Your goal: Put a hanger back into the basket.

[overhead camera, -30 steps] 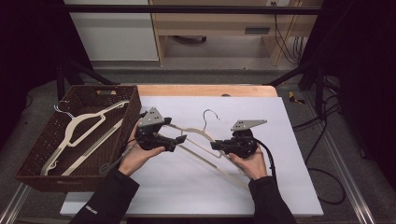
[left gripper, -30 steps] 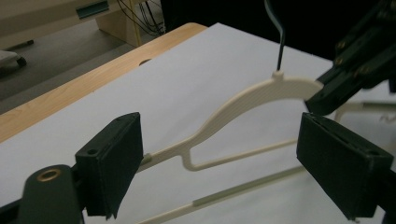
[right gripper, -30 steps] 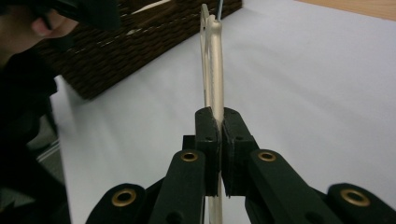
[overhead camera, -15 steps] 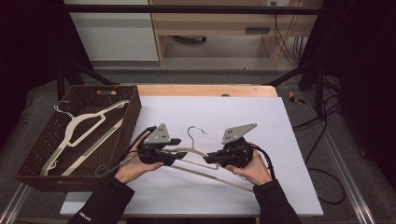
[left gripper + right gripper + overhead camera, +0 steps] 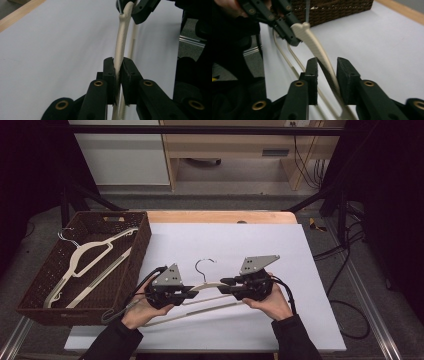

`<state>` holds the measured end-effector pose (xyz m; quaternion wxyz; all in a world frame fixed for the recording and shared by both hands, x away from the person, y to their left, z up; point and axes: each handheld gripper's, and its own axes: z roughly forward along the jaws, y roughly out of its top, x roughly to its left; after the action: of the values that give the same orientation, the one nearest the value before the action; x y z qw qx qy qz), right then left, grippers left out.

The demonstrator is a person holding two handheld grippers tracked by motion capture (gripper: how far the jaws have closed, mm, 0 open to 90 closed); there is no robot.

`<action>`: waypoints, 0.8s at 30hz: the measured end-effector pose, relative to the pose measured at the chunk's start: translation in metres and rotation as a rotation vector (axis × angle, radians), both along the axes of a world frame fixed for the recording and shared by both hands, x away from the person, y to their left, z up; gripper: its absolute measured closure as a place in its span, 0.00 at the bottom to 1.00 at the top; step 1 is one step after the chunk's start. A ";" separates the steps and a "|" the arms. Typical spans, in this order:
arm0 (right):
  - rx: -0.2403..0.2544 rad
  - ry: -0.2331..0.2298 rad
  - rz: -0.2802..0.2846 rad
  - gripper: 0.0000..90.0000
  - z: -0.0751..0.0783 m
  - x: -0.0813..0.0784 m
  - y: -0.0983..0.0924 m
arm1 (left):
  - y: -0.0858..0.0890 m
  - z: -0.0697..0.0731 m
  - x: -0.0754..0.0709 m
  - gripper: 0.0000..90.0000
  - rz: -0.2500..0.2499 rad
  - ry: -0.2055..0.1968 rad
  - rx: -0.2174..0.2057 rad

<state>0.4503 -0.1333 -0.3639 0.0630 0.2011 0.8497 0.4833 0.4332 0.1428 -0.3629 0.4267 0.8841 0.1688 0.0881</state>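
Observation:
A cream hanger (image 5: 210,285) with a metal hook (image 5: 205,265) hangs just above the white table, between my two grippers. My left gripper (image 5: 191,293) has just been closing, and in the left gripper view its pads (image 5: 110,75) press on one arm of the hanger (image 5: 122,40). My right gripper (image 5: 225,288) has just been opening. In the right gripper view the hanger's other arm (image 5: 325,65) runs between that gripper's jaws, which stand apart from it with gaps showing. My left gripper (image 5: 287,30) also appears there, clamped near the hook.
A brown wicker basket (image 5: 142,245) stands at the table's left and holds another cream hanger (image 5: 85,257). The table's wooden back edge (image 5: 220,216) runs behind the white board. Cables trail from both grippers toward the person's forearms.
Both hands and the hanger have come nearer the table's front edge and slightly left. The left jaws have shut on the hanger's arm; the right jaws have parted from it.

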 end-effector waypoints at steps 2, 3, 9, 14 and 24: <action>-0.004 -0.050 -0.041 0.71 0.001 -0.002 0.000 | -0.003 -0.002 -0.002 0.95 0.003 0.026 -0.027; 0.001 -0.062 -0.062 0.67 0.001 -0.003 0.000 | -0.004 -0.002 -0.002 0.96 0.018 0.021 -0.028; 0.099 -0.153 -0.211 0.38 0.002 -0.014 -0.022 | 0.002 0.001 0.000 0.96 0.110 0.011 -0.043; 0.178 -0.185 -0.347 0.25 -0.004 -0.023 -0.051 | 0.014 0.015 -0.001 0.96 0.164 -0.016 -0.082; 0.196 -0.155 -0.507 0.13 -0.022 -0.027 -0.089 | 0.046 0.064 -0.002 0.96 0.213 -0.075 -0.149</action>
<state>0.4229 -0.2228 -0.3859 0.2269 0.3747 0.7142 0.5460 0.4308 0.1883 -0.2994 0.4856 0.8230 0.2518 0.1532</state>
